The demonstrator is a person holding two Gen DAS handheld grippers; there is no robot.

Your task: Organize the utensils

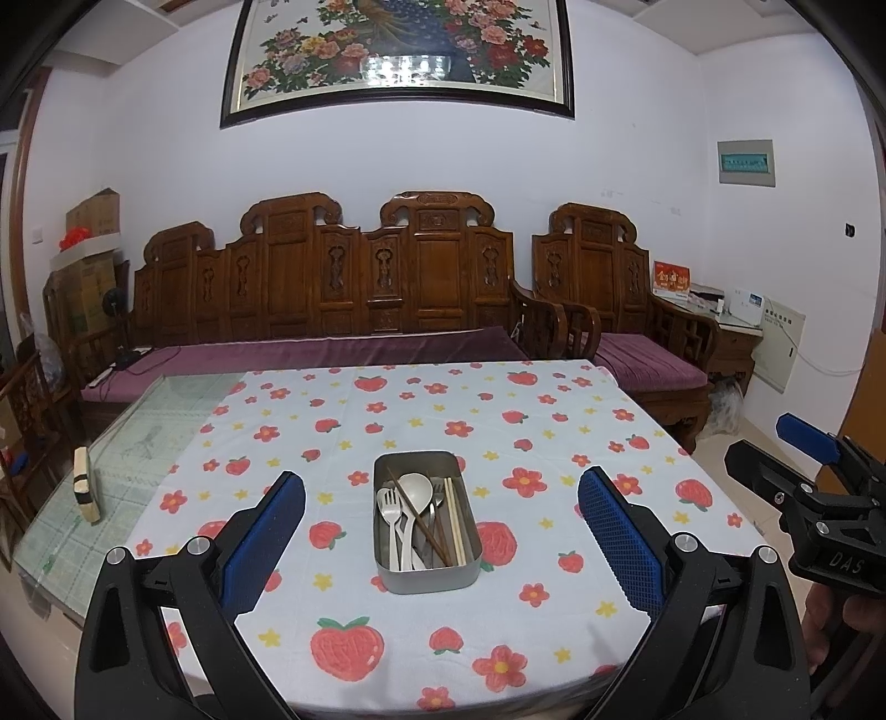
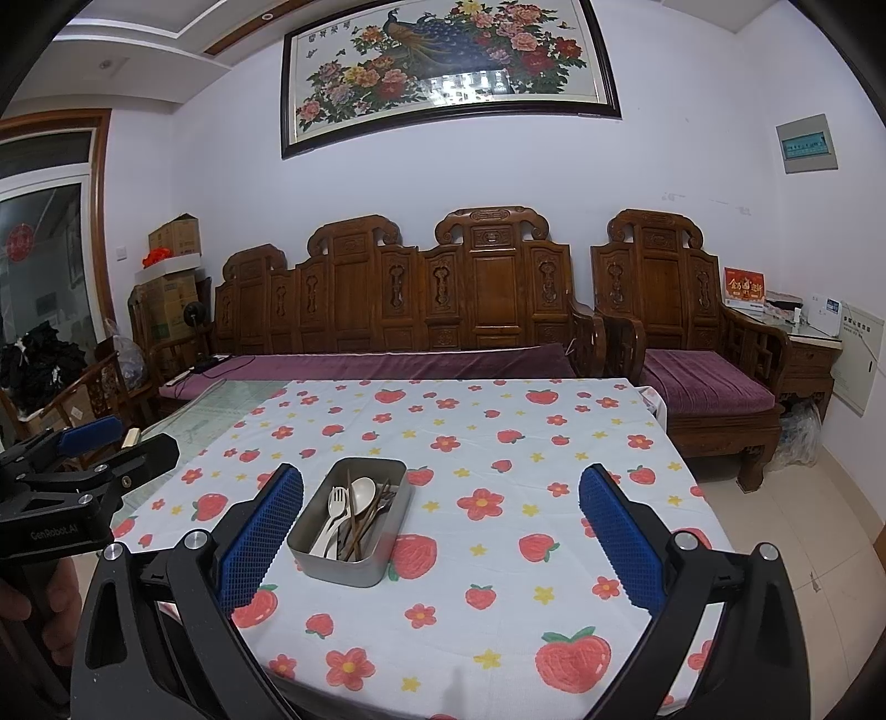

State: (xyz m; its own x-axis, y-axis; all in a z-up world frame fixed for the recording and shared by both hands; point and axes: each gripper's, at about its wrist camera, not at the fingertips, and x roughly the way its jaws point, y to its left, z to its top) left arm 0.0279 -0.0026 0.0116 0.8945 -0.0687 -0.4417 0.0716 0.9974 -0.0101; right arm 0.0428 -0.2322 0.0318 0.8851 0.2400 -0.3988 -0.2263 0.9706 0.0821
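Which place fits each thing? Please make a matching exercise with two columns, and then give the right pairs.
Things:
1. metal box
2. white spoon
3. wooden sofa
4. peacock painting

Places:
A. on the wall above the sofa
B. inside the metal box
C. behind the far edge of the table
D. on the strawberry tablecloth

Pairs: 1-D, 2-B, 3-C, 4-A
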